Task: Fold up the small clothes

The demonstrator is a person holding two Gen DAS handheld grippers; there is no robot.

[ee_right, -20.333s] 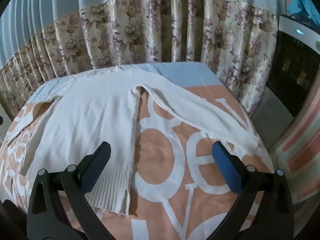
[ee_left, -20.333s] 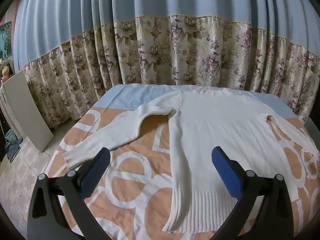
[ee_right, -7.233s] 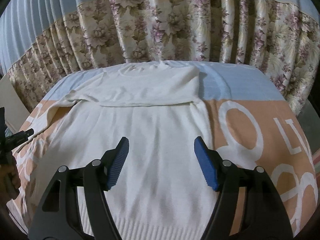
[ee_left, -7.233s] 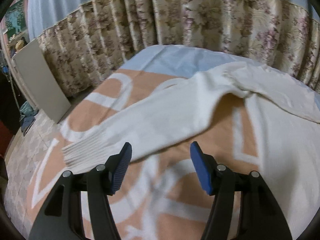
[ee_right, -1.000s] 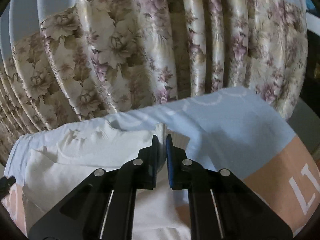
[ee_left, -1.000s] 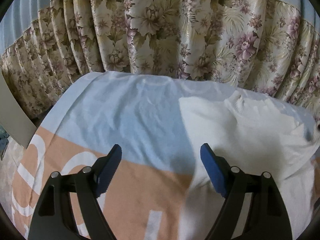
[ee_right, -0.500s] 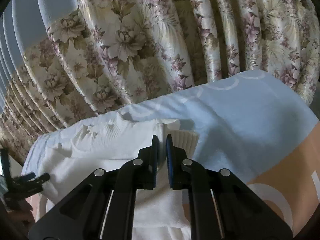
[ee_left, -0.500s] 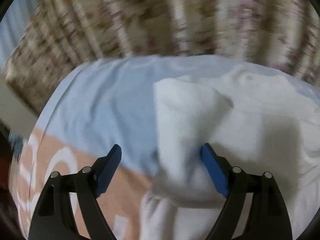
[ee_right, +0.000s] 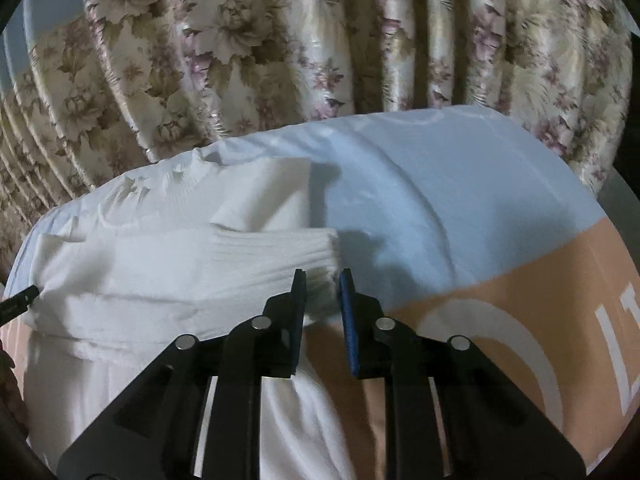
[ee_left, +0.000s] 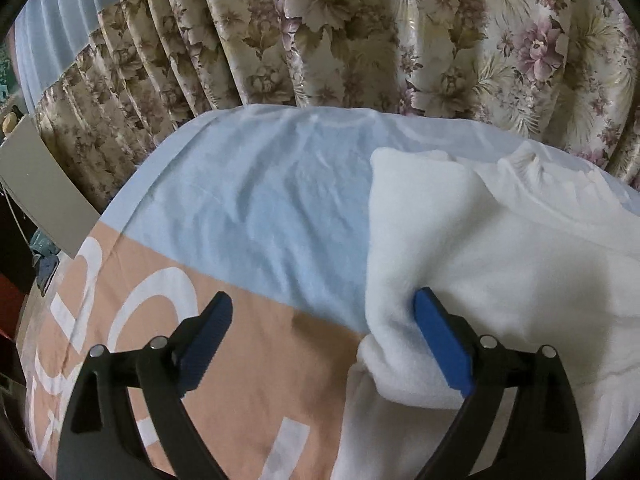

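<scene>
the cream-white knitted sweater [ee_left: 500, 264] is lying on the bed cover with its pale blue band and peach field bearing big white letters [ee_left: 256, 216], folded up toward the far end near the flowered beige curtain [ee_left: 360, 32]. the hem half is sitting doubled over the chest half, so the step in hand is judged to be the release after the bottom-to-top fold.

the left gripper [ee_left: 320, 344] is standing wide, its jaws having just been opening; its right blue pad [ee_left: 440, 340] is touching the folded edge of the knit, while the other pad is hanging over bare cover, and nothing is being pinched. the right gripper [ee_right: 323, 300] is showing only a narrow gap, its jaws having just been parting; the ribbed hem corner [ee_right: 280, 252] is lying just ahead of the tips and partly between them, but the pads are no longer pressing it.

the fold is looking loose and puffy along the left edge. the next move is probably calling for both claws to lift clear without dragging the knit, then to take the side for a final fold across or to pat the stack flat.
</scene>
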